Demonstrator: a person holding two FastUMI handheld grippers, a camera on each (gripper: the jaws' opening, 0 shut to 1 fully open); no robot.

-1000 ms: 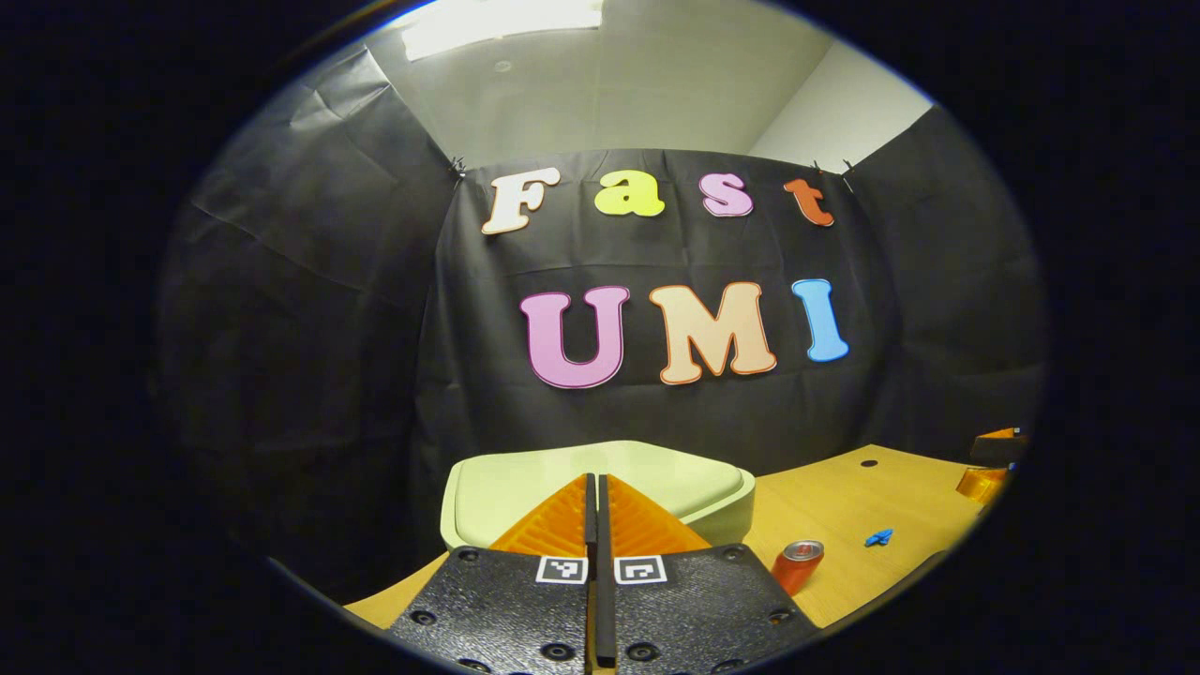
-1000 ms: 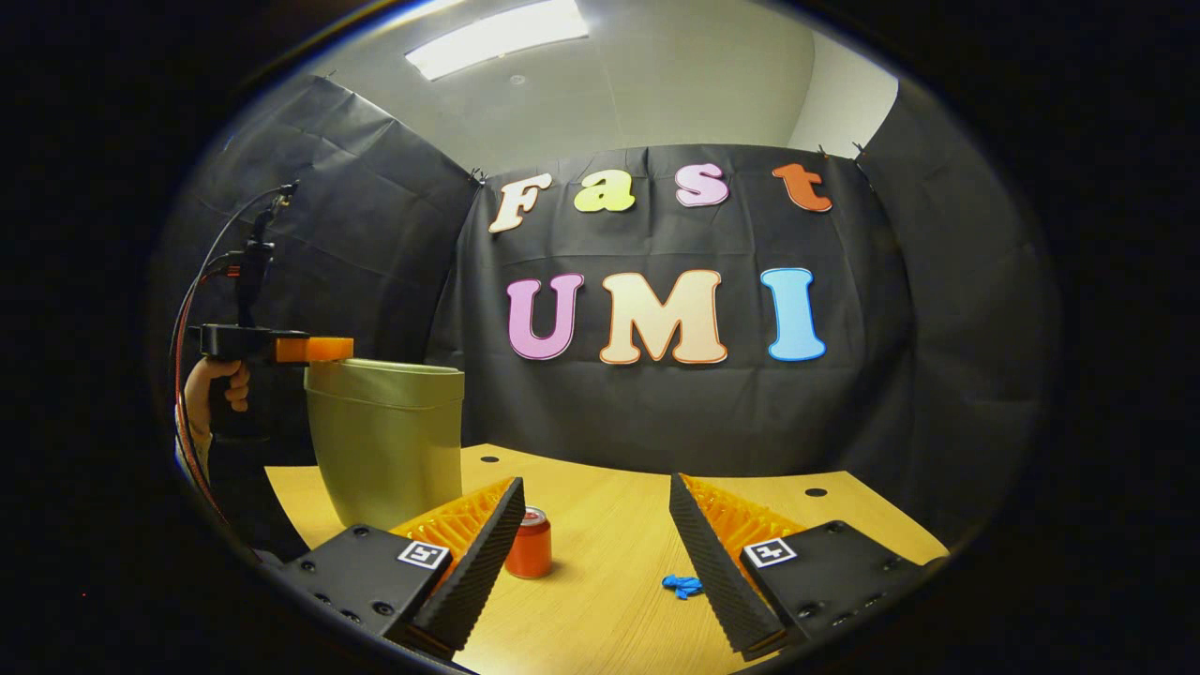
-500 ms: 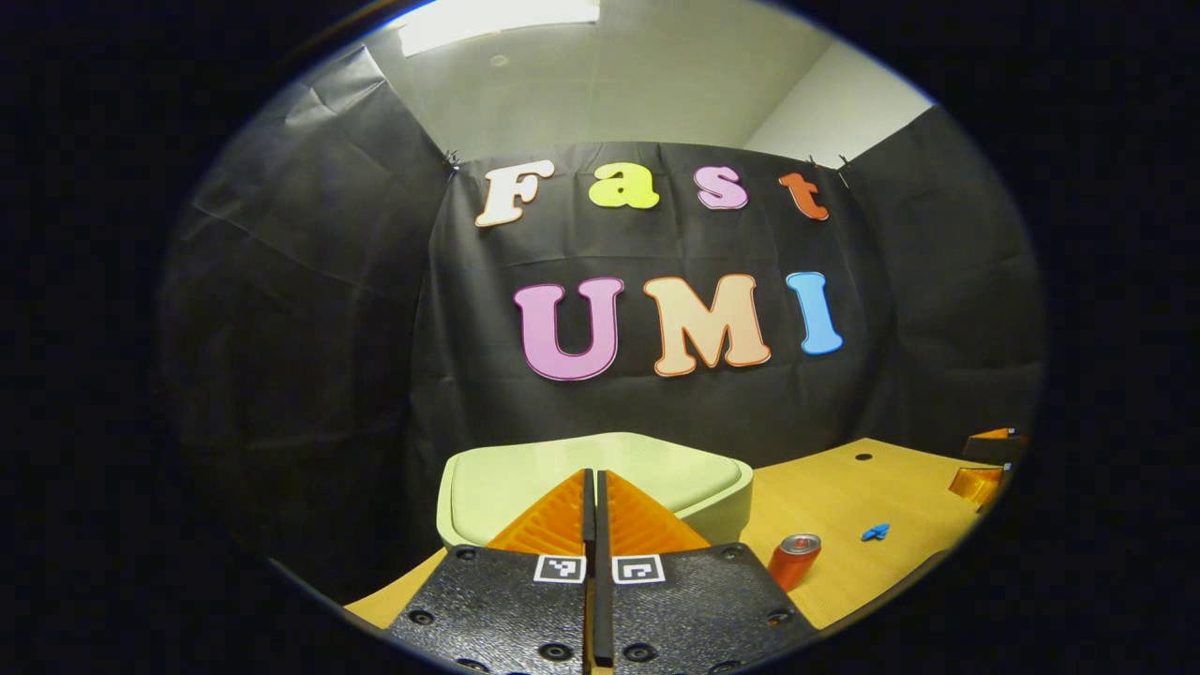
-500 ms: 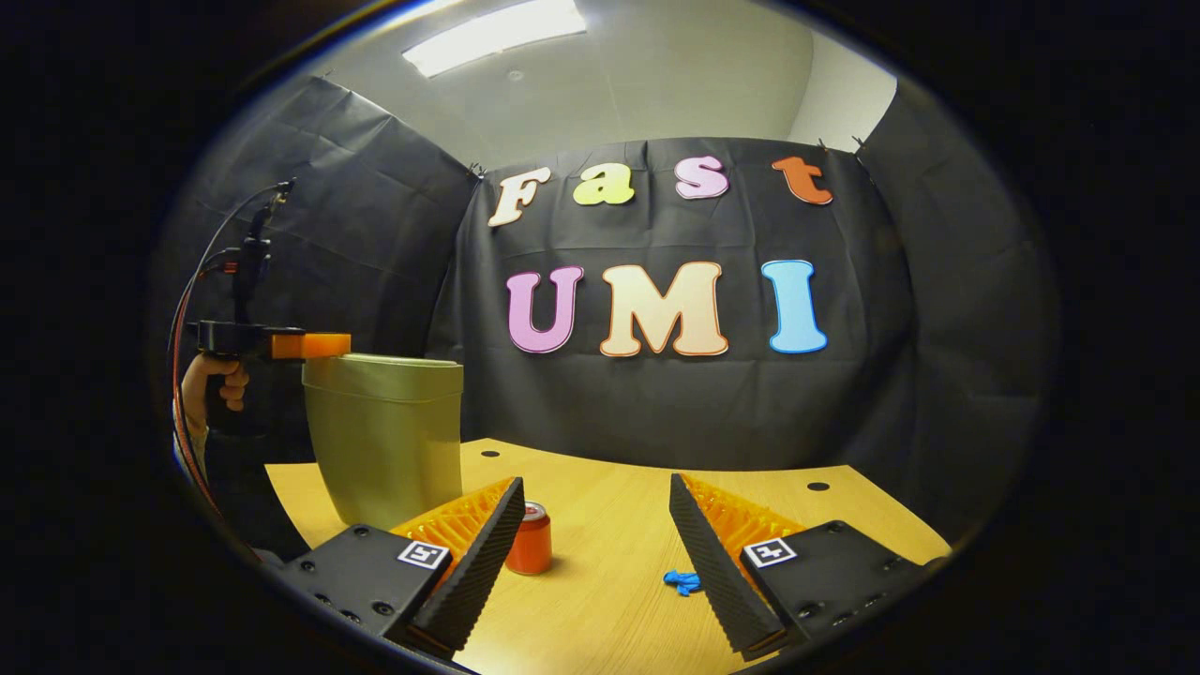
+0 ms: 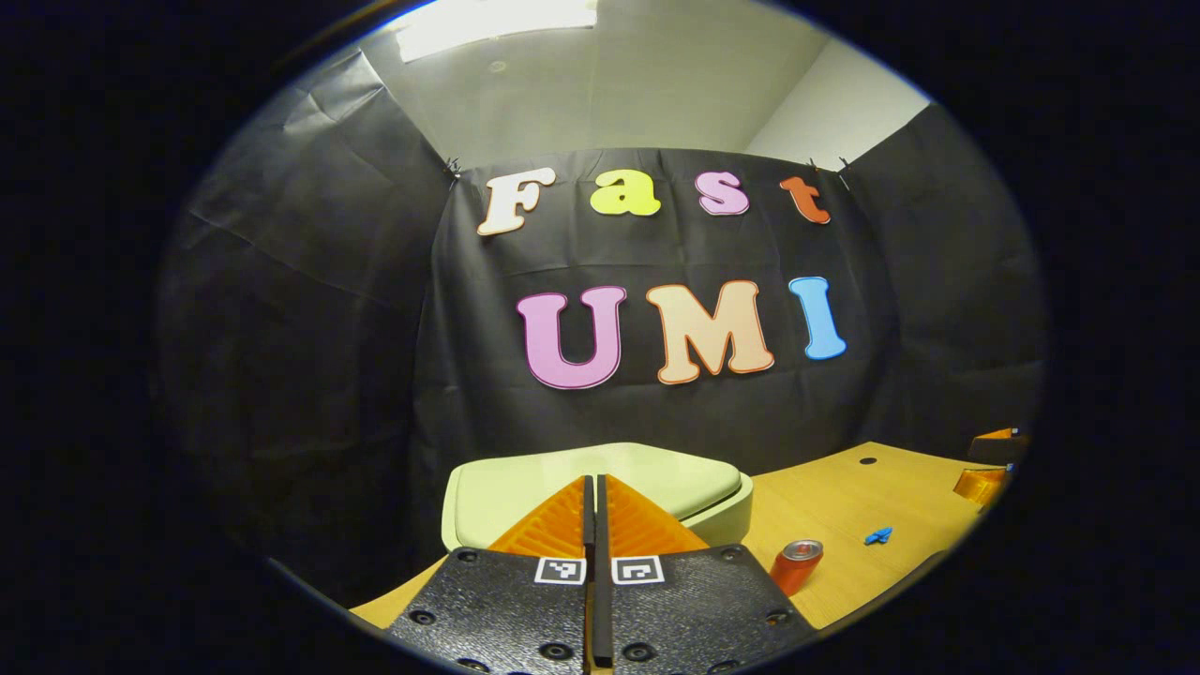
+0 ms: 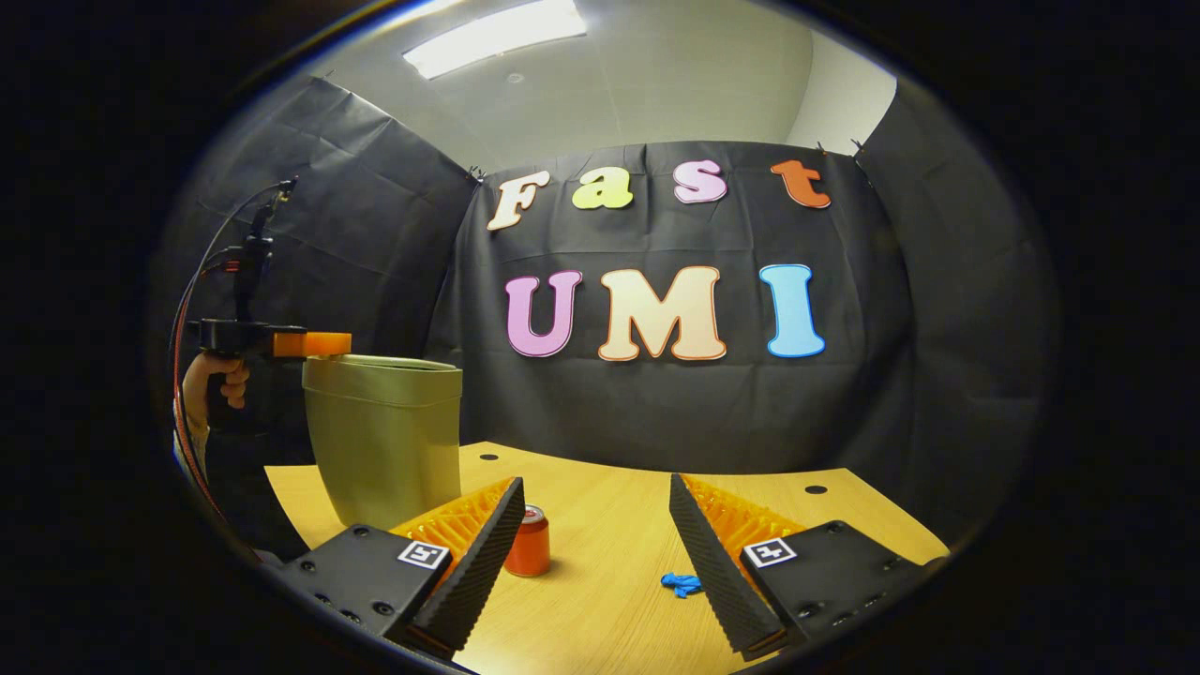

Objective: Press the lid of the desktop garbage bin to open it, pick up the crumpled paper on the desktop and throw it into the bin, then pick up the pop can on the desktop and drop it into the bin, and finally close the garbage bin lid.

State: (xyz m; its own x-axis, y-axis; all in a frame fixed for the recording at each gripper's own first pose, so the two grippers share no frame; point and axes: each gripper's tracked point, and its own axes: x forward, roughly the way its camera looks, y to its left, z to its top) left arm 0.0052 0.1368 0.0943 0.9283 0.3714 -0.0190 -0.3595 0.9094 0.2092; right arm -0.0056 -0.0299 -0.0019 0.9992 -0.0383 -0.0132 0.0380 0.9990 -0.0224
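Far left, right gripper view: your hand [image 6: 214, 384] holds the left tool [image 6: 314, 345] level over the near edge of the bin lid [image 6: 384, 368]. Contact or a small gap: cannot tell from here. In its own view the left tool [image 5: 594, 483] has its fingers together, nothing between them, tips lying over the lid [image 5: 506, 487].

Pale green garbage bin [image 6: 386, 441] stands upright on the worktop [image 6: 609, 581], left side. Lid reads flat and closed in both views. Judgement: step one, the press to open, is in hand and not yet showing a result.

Moving right: red pop can [image 6: 530, 541] upright on the worktop, just right of the bin, not touching it.

Next right: small blue crumpled paper [image 6: 682, 584], apart from the can, lying between the right tool's fingers as seen.

Right tool [image 6: 595, 511]: fingers wide apart, empty, held above the worktop near you.

Left to do, by my reading: open lid, paper in, can in, close lid. Nothing is in the bin yet, as far as can be seen.
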